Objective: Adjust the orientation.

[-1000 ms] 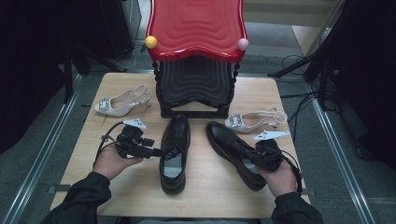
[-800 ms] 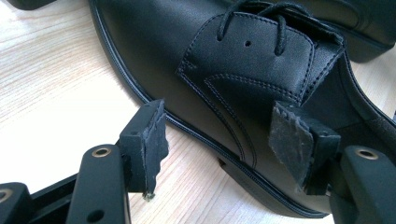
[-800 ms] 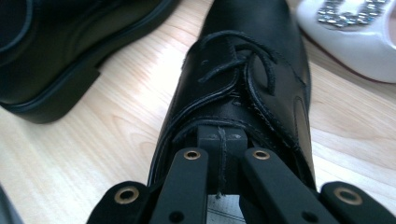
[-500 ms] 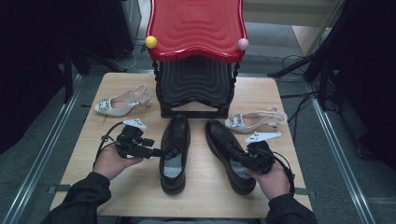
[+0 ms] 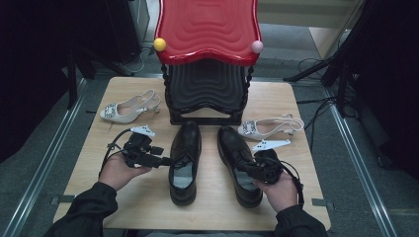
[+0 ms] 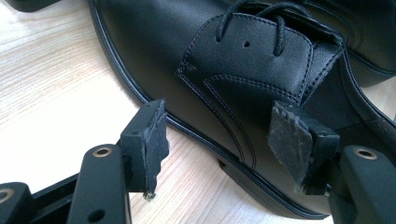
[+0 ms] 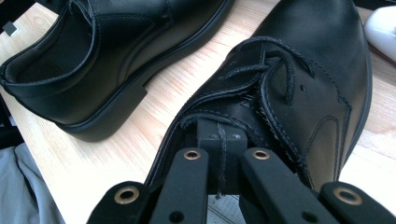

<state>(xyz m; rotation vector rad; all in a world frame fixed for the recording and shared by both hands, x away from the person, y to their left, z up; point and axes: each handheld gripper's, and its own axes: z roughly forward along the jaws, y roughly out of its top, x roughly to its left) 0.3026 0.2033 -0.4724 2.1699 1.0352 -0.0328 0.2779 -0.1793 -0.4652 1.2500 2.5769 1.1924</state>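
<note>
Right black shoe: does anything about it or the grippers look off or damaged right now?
The right black shoe lies slightly askew, its toe angled toward the left black shoe, with the shut right gripper tucked inside its opening. In the left gripper view, the open left gripper has ragged, chipped pads. Nothing is spilled.

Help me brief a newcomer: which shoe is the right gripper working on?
Start at the red-topped stand behind the table. Two black lace-up shoes lie before it; take the right black shoe, near a white heeled sandal. The right gripper, jaws shut, reaches into its opening.
</note>
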